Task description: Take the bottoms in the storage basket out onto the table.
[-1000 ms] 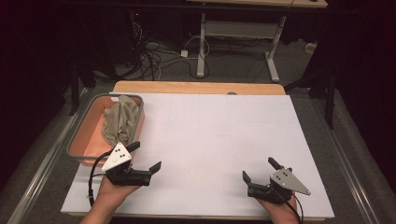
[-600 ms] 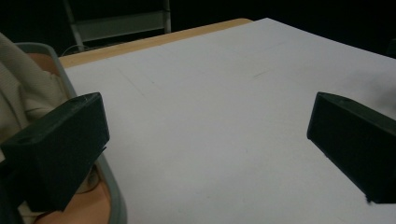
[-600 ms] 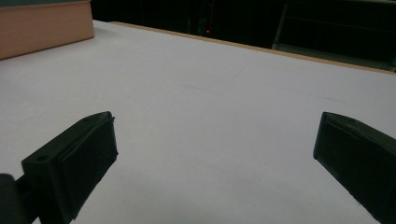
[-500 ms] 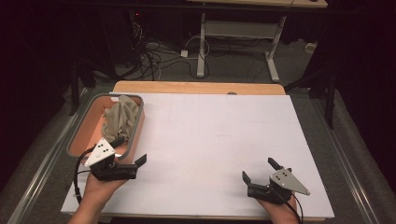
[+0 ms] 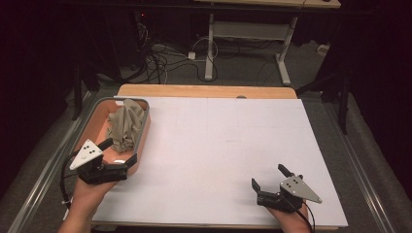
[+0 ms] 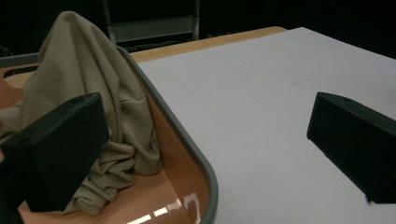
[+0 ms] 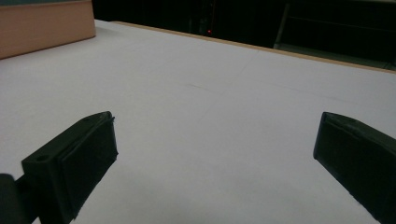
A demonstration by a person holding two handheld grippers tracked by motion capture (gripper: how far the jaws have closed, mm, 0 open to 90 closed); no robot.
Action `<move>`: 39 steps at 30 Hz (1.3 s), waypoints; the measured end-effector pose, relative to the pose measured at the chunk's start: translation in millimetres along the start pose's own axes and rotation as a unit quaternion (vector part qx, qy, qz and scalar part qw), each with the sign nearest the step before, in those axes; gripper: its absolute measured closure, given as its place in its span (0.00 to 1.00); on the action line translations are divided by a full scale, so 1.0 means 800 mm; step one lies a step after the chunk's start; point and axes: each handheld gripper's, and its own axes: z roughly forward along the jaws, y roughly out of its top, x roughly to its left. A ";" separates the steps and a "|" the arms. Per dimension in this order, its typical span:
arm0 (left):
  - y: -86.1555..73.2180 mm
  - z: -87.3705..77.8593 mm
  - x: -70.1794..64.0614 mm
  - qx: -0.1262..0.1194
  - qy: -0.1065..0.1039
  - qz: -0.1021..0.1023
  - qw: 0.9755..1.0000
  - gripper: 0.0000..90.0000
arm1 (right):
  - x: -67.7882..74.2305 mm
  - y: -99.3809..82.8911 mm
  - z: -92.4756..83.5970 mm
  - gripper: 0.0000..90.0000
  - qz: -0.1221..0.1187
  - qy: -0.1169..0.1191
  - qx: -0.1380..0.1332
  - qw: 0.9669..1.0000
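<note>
**Left gripper at the rim of the tray, cloth just ahead of it**

The high view takes in the whole white table [image 5: 218, 145], with an orange tray [image 5: 94, 119] at its left edge and a beige cloth [image 5: 125, 125] heaped inside. The left gripper [image 5: 118, 153] sits at the tray's near right corner, and the right gripper [image 5: 270, 177] rests low over the table's near right part, well apart from the tray. What that view cannot give is the closeness of cloth and jaw. The left gripper view supplies it: the cloth [image 6: 93, 107] rises in a tall, draped peak against the tray's grey rim [image 6: 187, 144], its lower folds pooled on the glossy orange floor. One jaw stands inside the tray, right in front of those folds, while the other hangs over the bare white table outside the rim, so the left gripper [image 6: 205, 154] straddles the tray wall. Whether the inner jaw touches the cloth cannot be told.

The left gripper's jaws are spread wide and have hold of nothing. The right gripper view shows its own jaws spread just as wide, the right gripper [image 7: 215, 163] over bare table with nothing between them; the tray's orange side [image 7: 44, 25] appears far off at the upper left.

The cloth is the tray's sole content, bunched toward the far and right side, with bare orange floor showing at the left and near end.
</note>
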 end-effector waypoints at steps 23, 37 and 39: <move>-0.016 -0.007 0.043 0.010 0.035 -0.028 0.999 0.00 | 0.000 0.000 0.000 0.00 0.001 0.001 0.000 1.000; -0.022 -0.014 0.062 0.007 0.053 -0.046 0.997 0.00 | 0.001 0.000 0.000 0.00 -0.004 0.001 0.000 1.000; -0.022 -0.014 0.061 0.007 0.054 -0.045 0.997 0.00 | 0.002 0.000 0.000 0.00 -0.006 0.001 0.000 1.000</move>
